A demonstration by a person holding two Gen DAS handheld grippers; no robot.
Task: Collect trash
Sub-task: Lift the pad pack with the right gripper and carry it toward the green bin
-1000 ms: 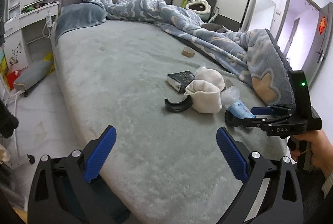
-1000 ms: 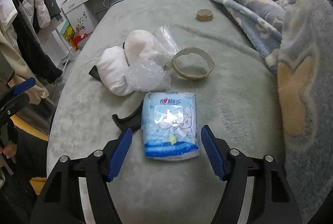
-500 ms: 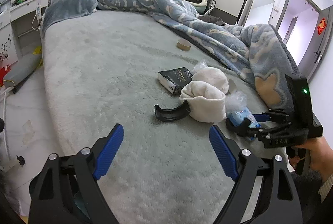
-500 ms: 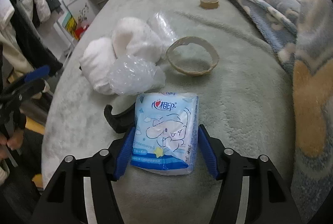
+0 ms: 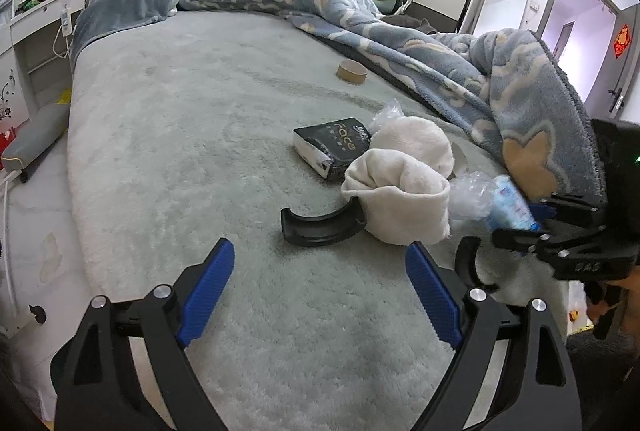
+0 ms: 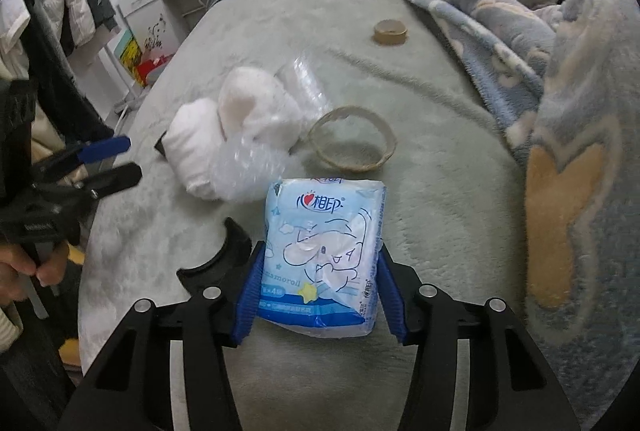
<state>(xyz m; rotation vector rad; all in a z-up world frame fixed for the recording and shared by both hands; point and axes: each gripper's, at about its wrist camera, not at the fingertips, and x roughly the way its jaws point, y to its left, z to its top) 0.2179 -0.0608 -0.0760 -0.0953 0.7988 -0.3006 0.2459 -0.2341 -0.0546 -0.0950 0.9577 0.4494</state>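
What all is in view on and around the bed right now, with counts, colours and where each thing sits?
Tissue pack: one, light blue, near bed edge, between the right gripper's pads.
Clear wrap: one crumpled piece, just beyond the pack; more clear plastic behind the socks.
Socks: two, white, rolled, mid-bed.
Black box: one, beside the socks.
Black curved pieces: two, near the socks.
Tape ring: one, tan, thin, beyond the pack.
Tape roll: one, brown, farther up the bed.
Blanket: one, blue and cream, bunched along one side.
Pillow: one, grey-blue, at the headboard.
Bed: one, grey-green cover.
Left gripper: black, blue pads, open over bare cover.
Right gripper: has just been closing, pads against the pack.
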